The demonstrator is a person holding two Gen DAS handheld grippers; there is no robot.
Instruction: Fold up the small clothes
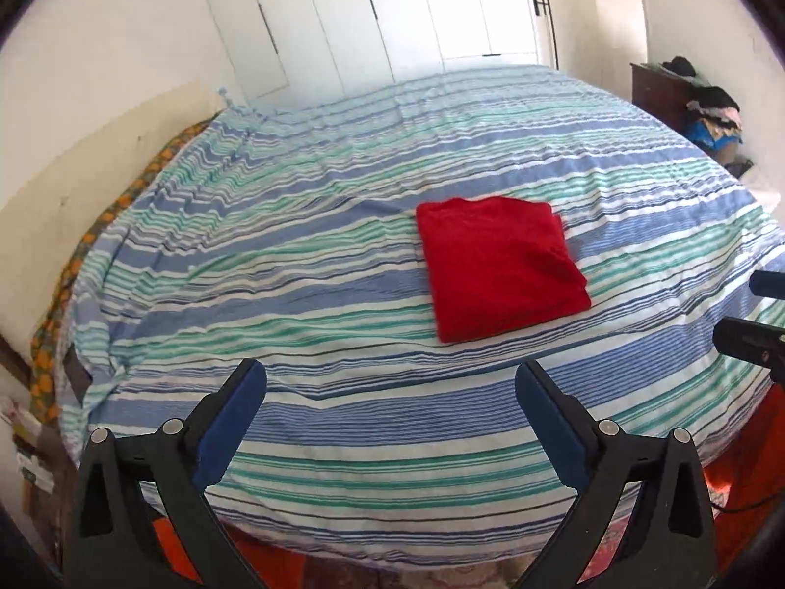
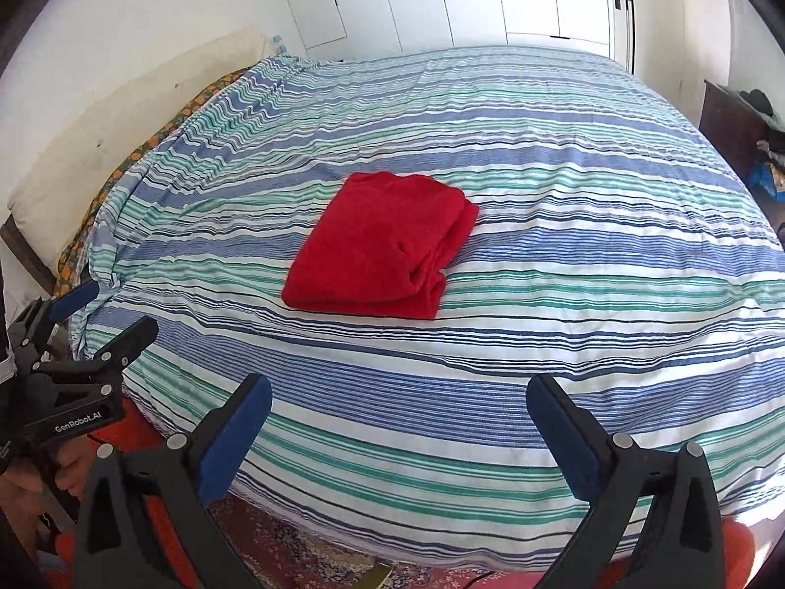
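Observation:
A red garment [image 1: 500,265] lies folded into a compact rectangle on the striped bed [image 1: 294,255], flat and still. It also shows in the right wrist view [image 2: 378,250], with layered folded edges on its right side. My left gripper [image 1: 390,383] is open and empty, held above the near part of the bed, short of the garment. My right gripper [image 2: 398,395] is open and empty too, also back from the garment. The left gripper shows at the left edge of the right wrist view [image 2: 93,314]. The right gripper's fingers [image 1: 755,314] show at the right edge of the left wrist view.
The bed has a blue, green and white striped cover [image 2: 564,196]. White wardrobe doors [image 1: 417,10] stand behind it. A dark cabinet with piled clothes [image 1: 706,103] stands at the far right. A red patterned rug [image 2: 304,554] lies below the bed's near edge.

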